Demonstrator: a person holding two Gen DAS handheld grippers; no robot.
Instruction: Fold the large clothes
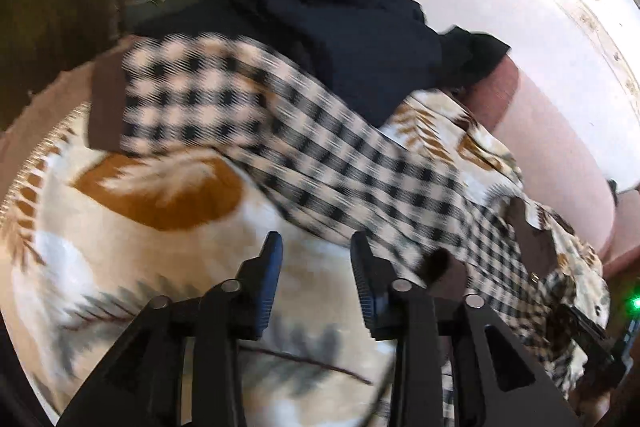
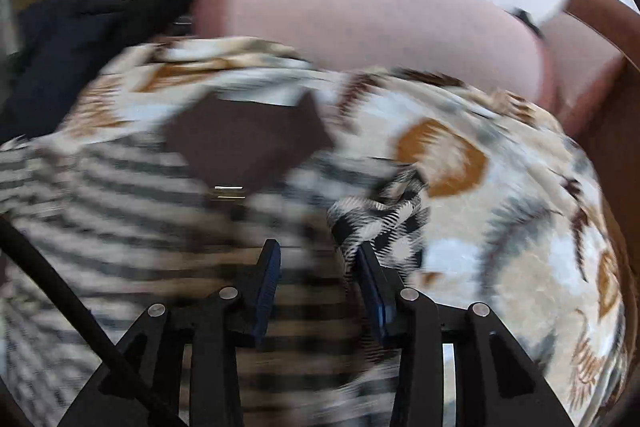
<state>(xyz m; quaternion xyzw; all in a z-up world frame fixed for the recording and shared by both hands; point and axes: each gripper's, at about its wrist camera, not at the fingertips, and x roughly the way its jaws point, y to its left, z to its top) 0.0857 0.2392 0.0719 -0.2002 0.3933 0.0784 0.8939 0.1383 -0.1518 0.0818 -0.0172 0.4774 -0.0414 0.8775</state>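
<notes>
while it sprawls rumpled over the leaf-print blanket (image 1: 120, 227), the checked garment (image 1: 248, 107) shows brown trim; left gripper (image 1: 316, 247) and right gripper (image 2: 318, 255) both gape, empty.

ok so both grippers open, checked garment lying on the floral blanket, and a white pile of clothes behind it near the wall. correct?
Not quite: the pile of clothes behind is dark navy or black, not white, as the left wrist view shows. The rest holds: left gripper and right gripper are open, and the checked garment lies on the floral blanket.
</notes>
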